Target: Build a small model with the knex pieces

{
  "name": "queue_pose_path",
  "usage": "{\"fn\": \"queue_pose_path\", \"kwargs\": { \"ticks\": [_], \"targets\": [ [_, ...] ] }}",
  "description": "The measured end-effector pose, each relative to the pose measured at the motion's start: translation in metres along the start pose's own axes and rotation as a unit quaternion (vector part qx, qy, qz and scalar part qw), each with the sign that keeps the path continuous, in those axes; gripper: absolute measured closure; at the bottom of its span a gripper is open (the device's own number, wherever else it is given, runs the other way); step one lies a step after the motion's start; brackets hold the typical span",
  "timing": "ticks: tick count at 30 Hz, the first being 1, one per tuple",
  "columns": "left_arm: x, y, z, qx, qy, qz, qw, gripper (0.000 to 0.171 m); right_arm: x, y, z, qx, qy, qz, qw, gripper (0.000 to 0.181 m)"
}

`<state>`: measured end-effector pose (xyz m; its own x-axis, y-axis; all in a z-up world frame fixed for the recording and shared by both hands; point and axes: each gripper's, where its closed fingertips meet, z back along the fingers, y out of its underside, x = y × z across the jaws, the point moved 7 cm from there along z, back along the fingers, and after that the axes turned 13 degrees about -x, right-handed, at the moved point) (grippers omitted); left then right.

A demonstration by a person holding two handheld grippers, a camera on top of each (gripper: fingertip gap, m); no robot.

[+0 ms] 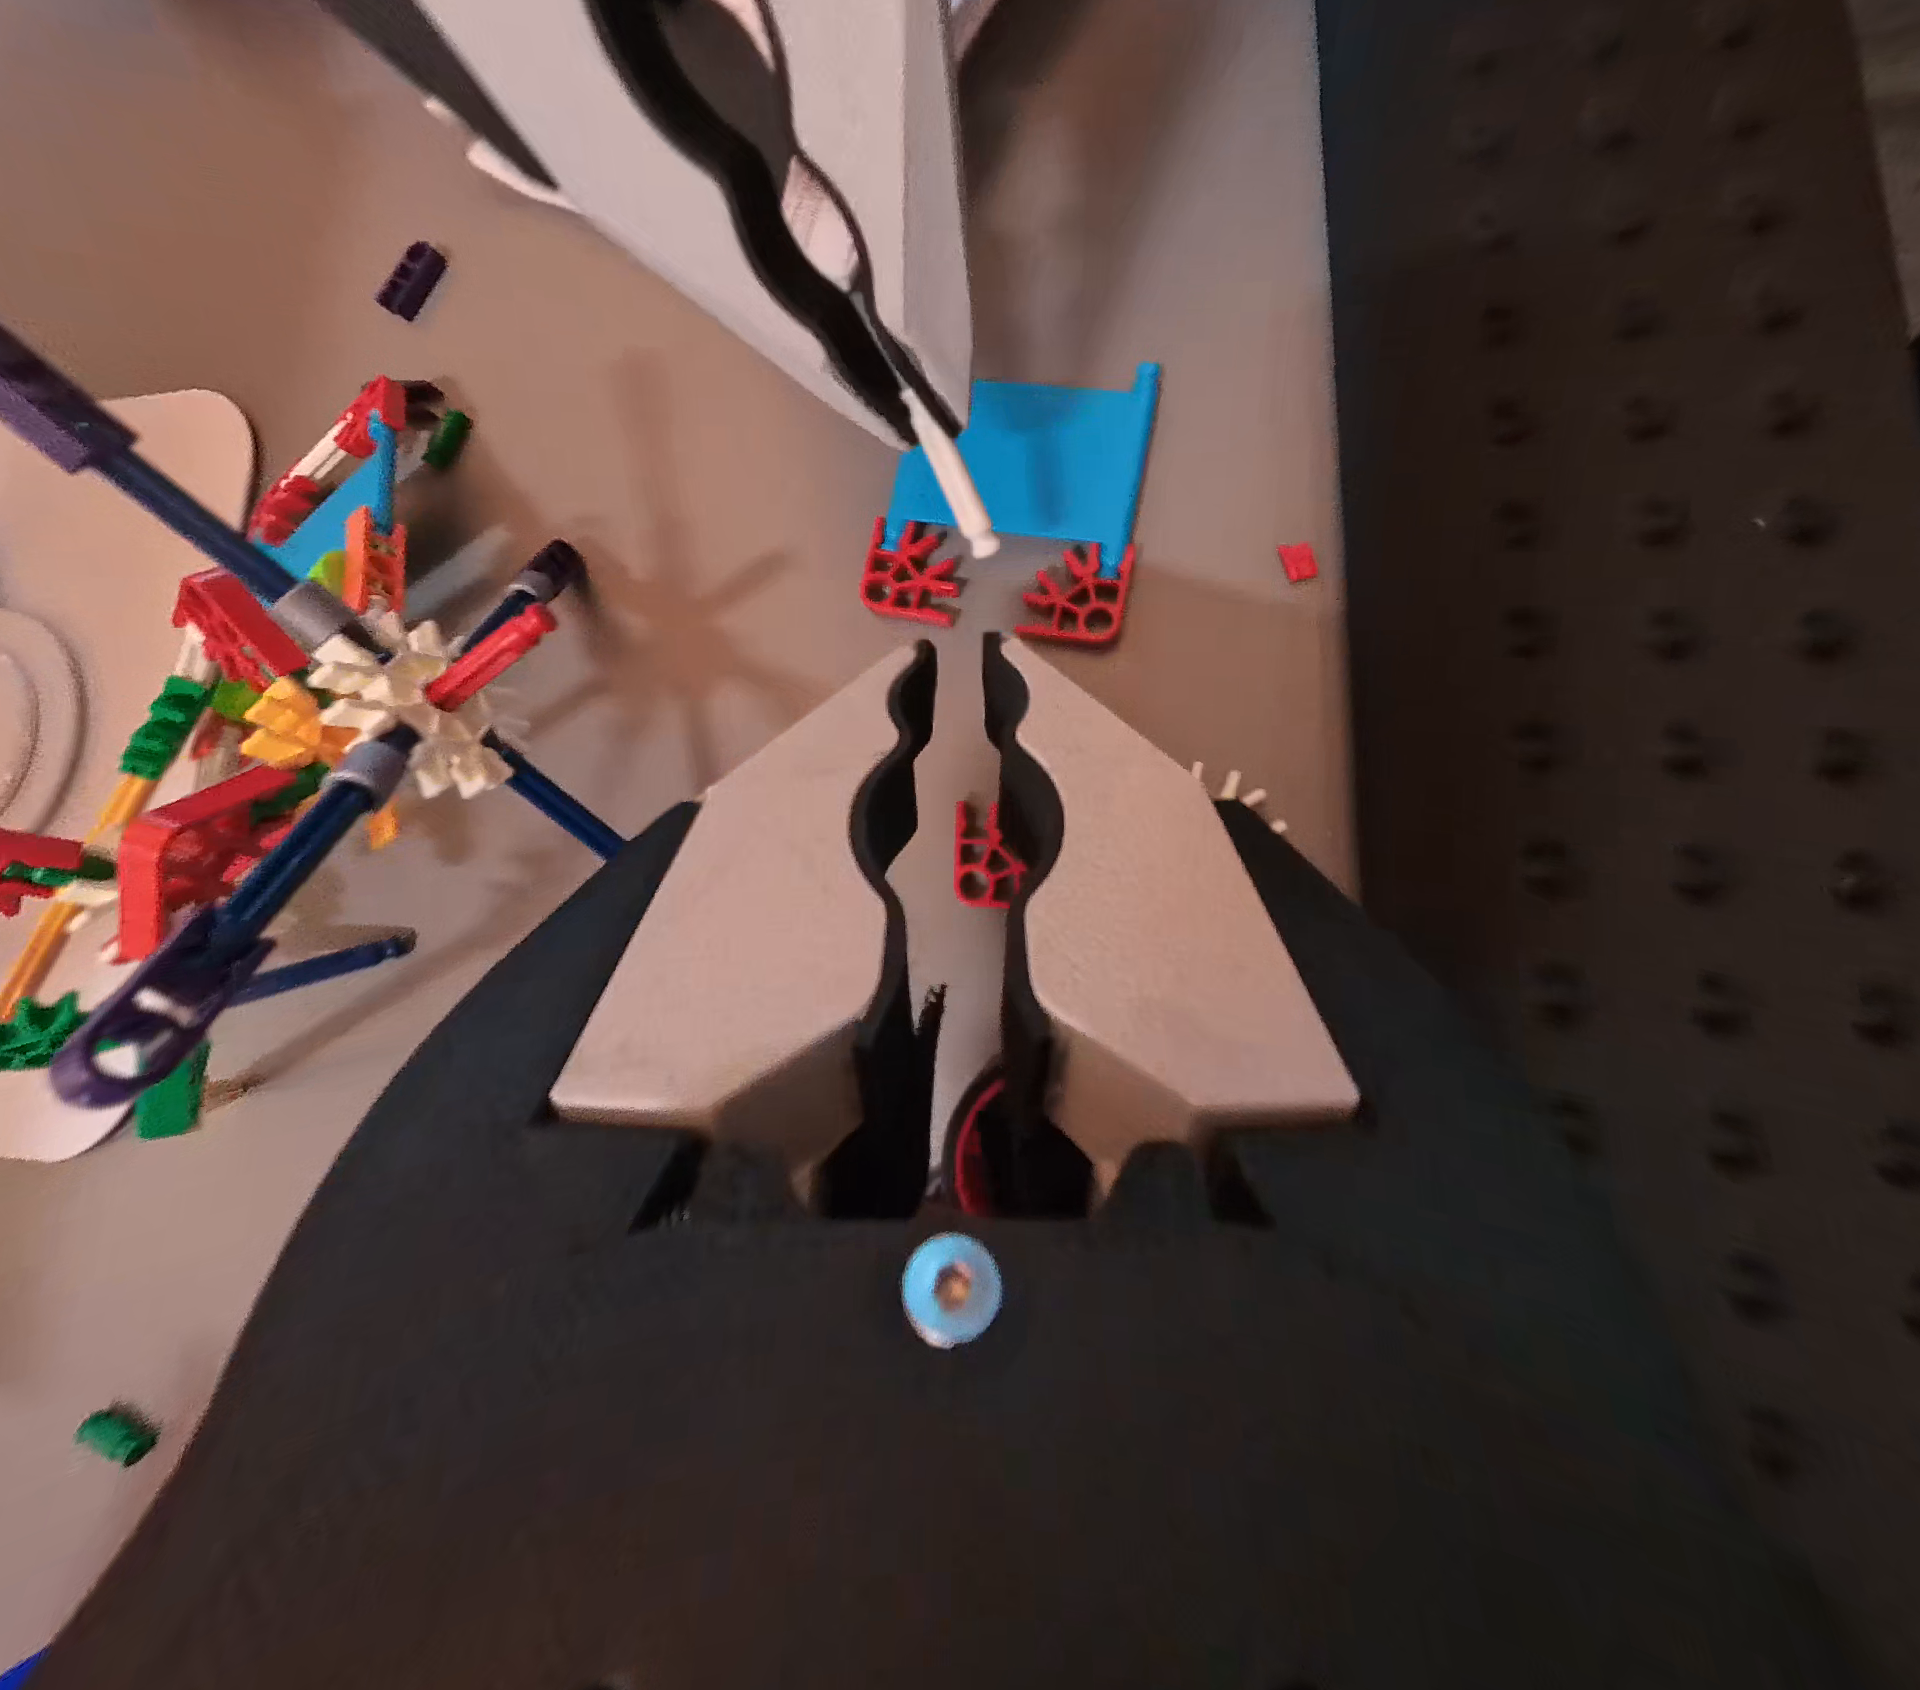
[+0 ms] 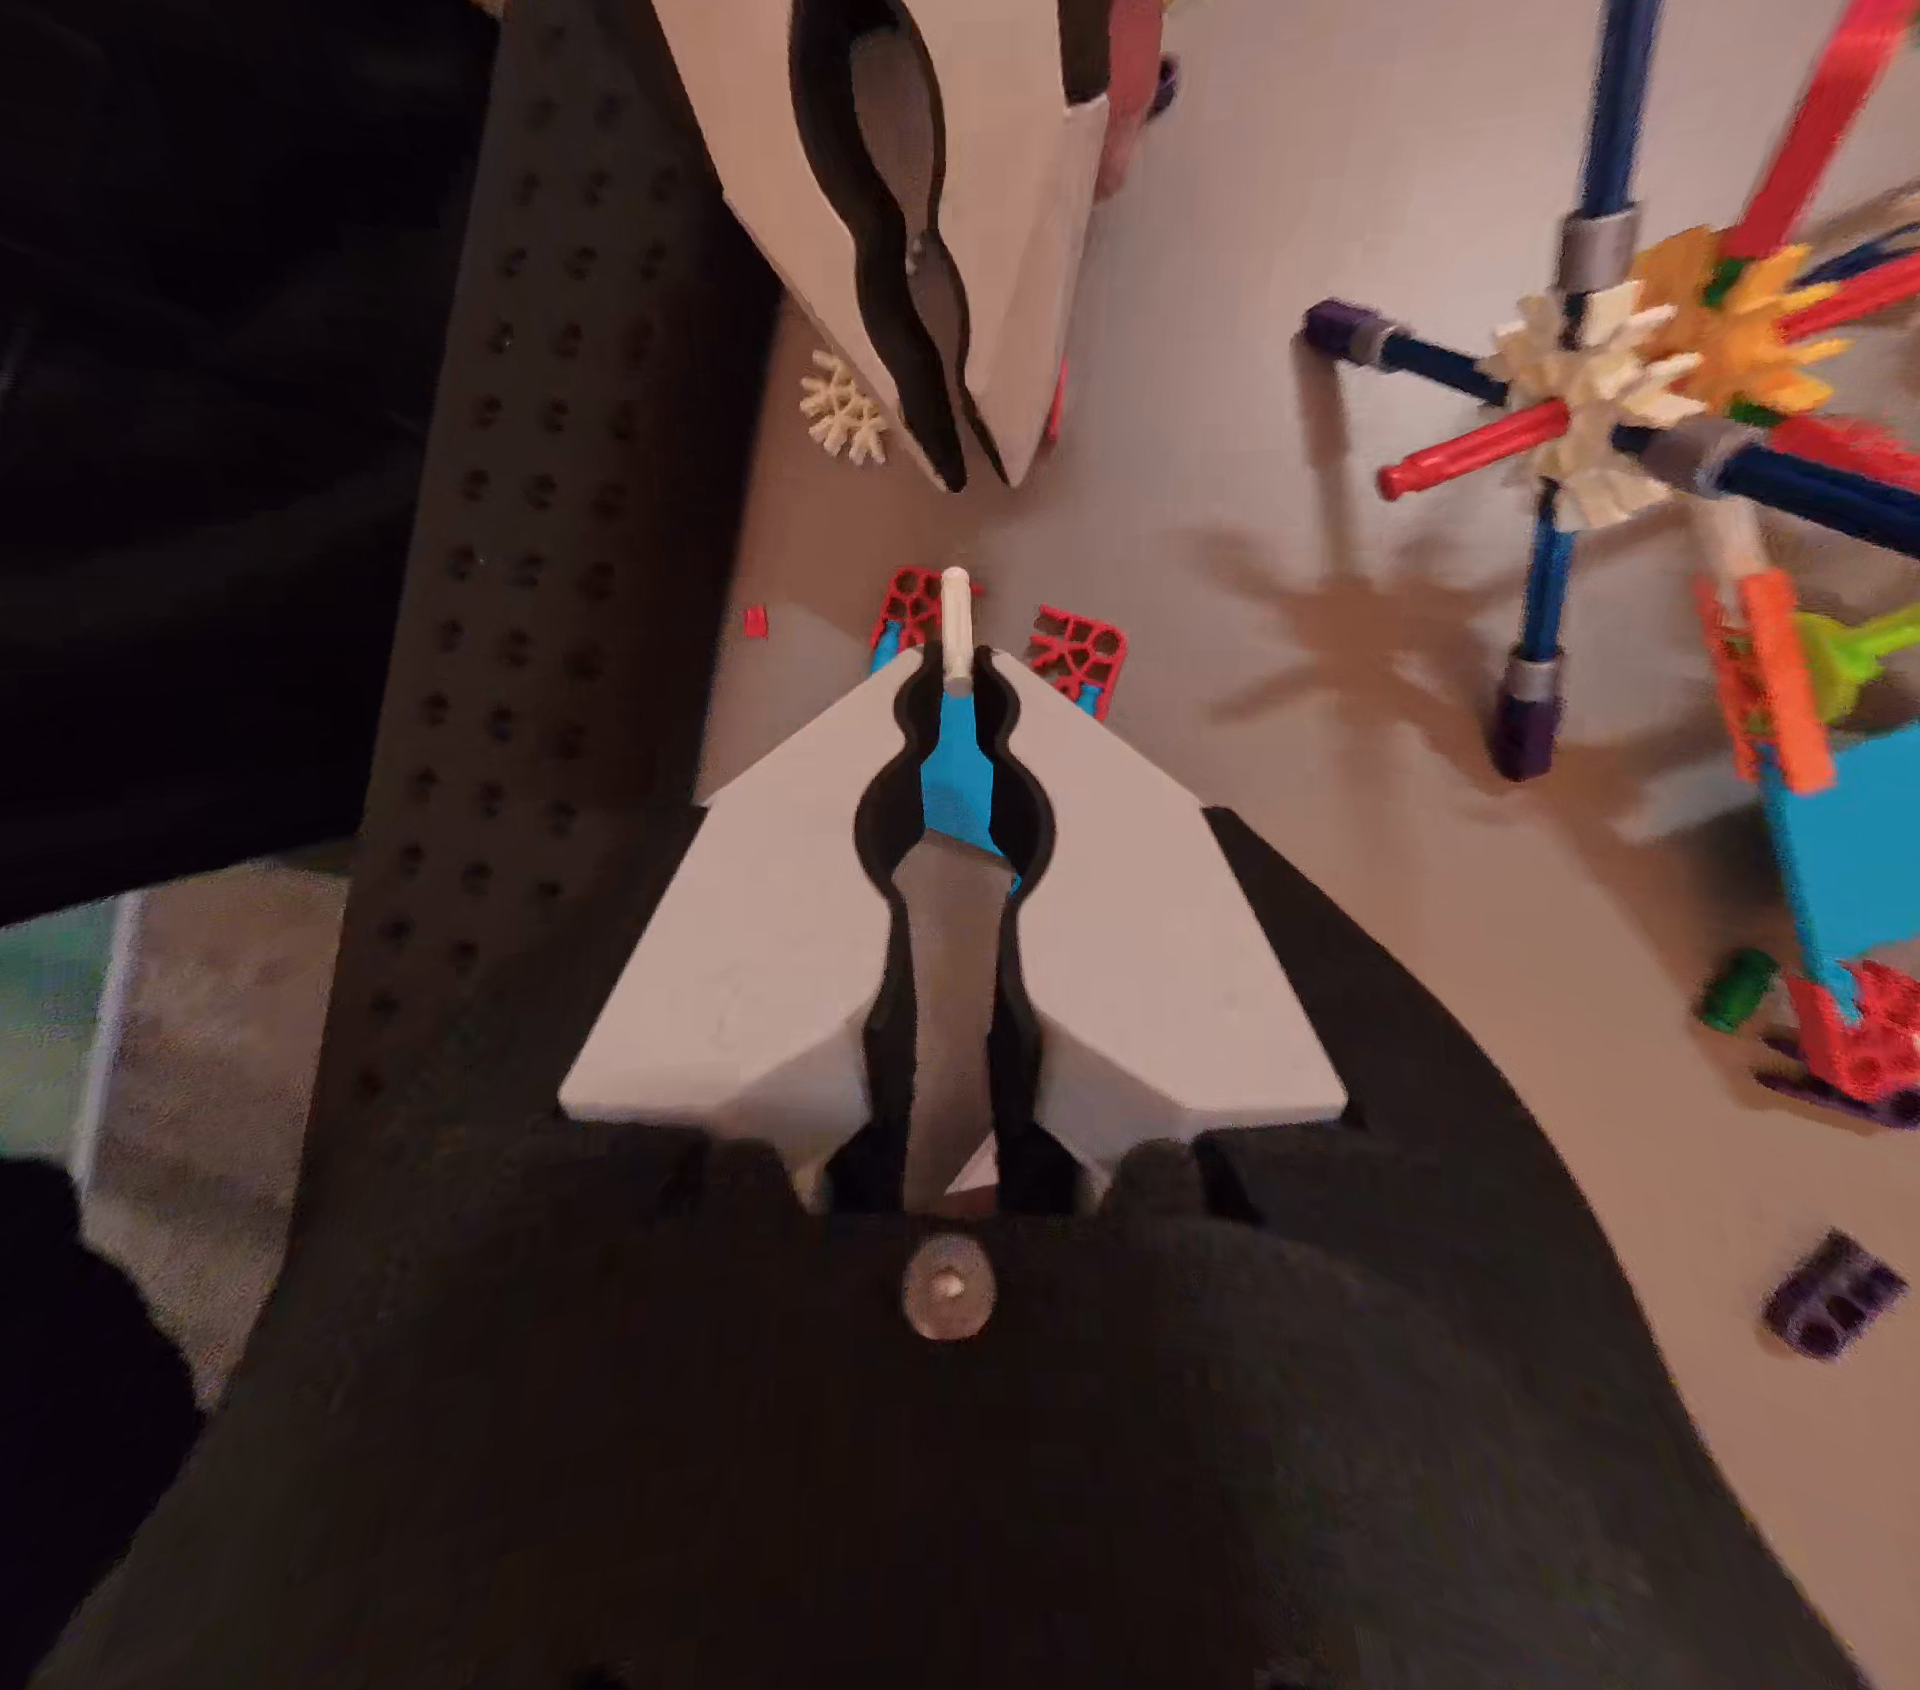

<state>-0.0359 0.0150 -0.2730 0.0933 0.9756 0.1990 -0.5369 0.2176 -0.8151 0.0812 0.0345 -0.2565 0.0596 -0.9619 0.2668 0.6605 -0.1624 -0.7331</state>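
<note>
Right wrist view shows the right tongs clamped on a short white rod, whose long axis runs straight on from the fingers, its free end pointing away from the camera toward the left tongs. From the left wrist view the same white rod slants down from the right tongs, its tip reaching the gap between two red corner connectors fixed along one edge of a flat blue panel lying on the table. The left tongs sit just short of those connectors, fingers nearly together with a slim gap and nothing held; a third red connector lies on the table seen between the fingers. The table is smooth and beige, edged by a black strip with rows of holes. Off to one side stands a colourful model of rods and connectors, with a purple block, a green piece and a small red chip scattered loose. A white snowflake-shaped connector lies near the left tongs.
</note>
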Motion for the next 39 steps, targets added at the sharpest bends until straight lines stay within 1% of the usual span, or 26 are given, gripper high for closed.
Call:
{"fn": "queue_pose_path", "kwargs": {
  "ticks": [3, 6, 8, 11, 13, 22, 27, 29, 30, 35, 37, 39],
  "targets": [
    [-0.008, 0.000, -0.005, 0.001, 0.016, -0.017, 1.000, 0.164, -0.003, 0.003, -0.012, 0.045, -0.051, -0.014, 0.998, 0.178],
    [-0.015, 0.004, -0.011, 0.016, 0.019, -0.051, 0.998, 0.165, -0.007, 0.003, -0.022, 0.073, -0.082, -0.021, 0.994, 0.178],
    [-0.020, 0.005, -0.013, 0.017, 0.031, -0.066, 0.997, 0.165, -0.012, 0.001, -0.025, 0.082, -0.088, -0.026, 0.992, 0.178],
    [-0.023, 0.005, -0.016, 0.019, 0.025, -0.091, 0.995, 0.165, -0.016, -0.001, -0.026, 0.093, -0.097, -0.029, 0.991, 0.178],
    [-0.024, 0.004, -0.017, 0.013, 0.030, -0.091, 0.995, 0.164, -0.018, -0.001, -0.027, 0.103, -0.106, -0.033, 0.989, 0.178],
    [-0.026, 0.010, -0.025, 0.034, 0.023, -0.122, 0.992, 0.163, -0.024, -0.001, -0.037, 0.148, -0.139, -0.043, 0.978, 0.178],
    [-0.029, 0.009, -0.028, 0.031, 0.026, -0.126, 0.991, 0.165, -0.028, -0.003, -0.042, 0.165, -0.137, -0.042, 0.976, 0.177],
    [-0.029, 0.013, -0.029, 0.048, 0.024, -0.134, 0.990, 0.163, -0.031, -0.004, -0.043, 0.168, -0.131, -0.042, 0.976, 0.177],
    [-0.029, 0.013, -0.030, 0.046, 0.020, -0.138, 0.989, 0.163, -0.032, -0.004, -0.044, 0.170, -0.128, -0.041, 0.976, 0.177],
    [-0.027, 0.014, -0.028, 0.046, 0.023, -0.131, 0.990, 0.164, -0.035, -0.009, -0.044, 0.166, -0.111, -0.026, 0.979, 0.177],
    [-0.024, 0.014, -0.025, 0.049, 0.018, -0.130, 0.990, 0.165, -0.033, -0.009, -0.044, 0.180, -0.114, -0.022, 0.977, 0.177],
    [-0.023, 0.011, -0.016, 0.043, 0.023, -0.114, 0.992, 0.165, -0.033, -0.010, -0.044, 0.193, -0.114, -0.019, 0.974, 0.177]
  ]
}}
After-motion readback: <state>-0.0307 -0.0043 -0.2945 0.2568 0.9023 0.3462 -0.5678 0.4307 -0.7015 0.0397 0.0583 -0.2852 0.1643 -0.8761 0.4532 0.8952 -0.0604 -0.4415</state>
